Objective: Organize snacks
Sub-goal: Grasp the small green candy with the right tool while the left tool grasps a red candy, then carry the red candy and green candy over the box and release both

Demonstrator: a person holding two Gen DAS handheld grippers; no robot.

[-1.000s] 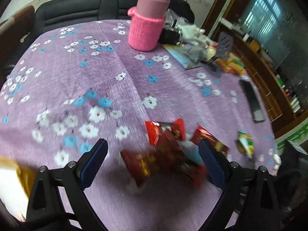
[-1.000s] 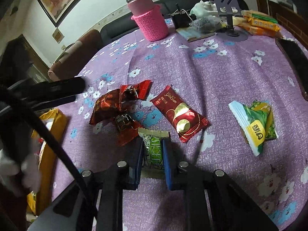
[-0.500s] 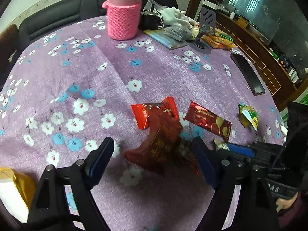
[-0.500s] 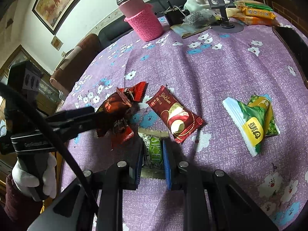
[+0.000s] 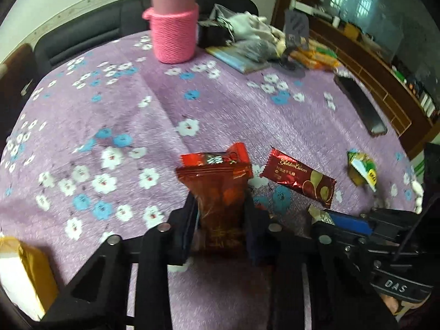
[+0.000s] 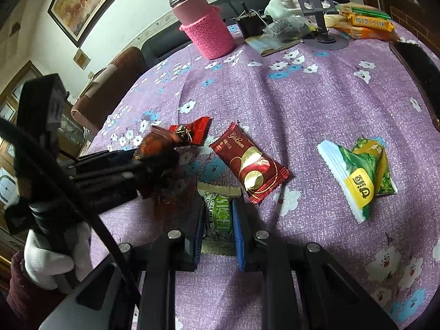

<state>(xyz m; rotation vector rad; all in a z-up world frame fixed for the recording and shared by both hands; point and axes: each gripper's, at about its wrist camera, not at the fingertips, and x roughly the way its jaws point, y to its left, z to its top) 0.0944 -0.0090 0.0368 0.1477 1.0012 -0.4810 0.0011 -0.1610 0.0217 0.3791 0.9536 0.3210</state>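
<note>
My left gripper is shut on a dark red snack packet, just above the purple flowered tablecloth; it also shows in the right wrist view. A bright red wrapper lies just beyond it. A red Golden Crown packet lies to the right, also in the right wrist view. My right gripper is shut on a green and white snack packet resting on the cloth. Green and yellow packets lie further right.
A pink knit-sleeved flask stands at the back. Behind it on the right are bags, a phone stand and orange biscuit packs. A black phone lies at the right edge. A yellow box sits at the near left.
My left gripper was open around the red packets and has closed on the dark red packet. My right gripper has kept its hold on the green packet.
</note>
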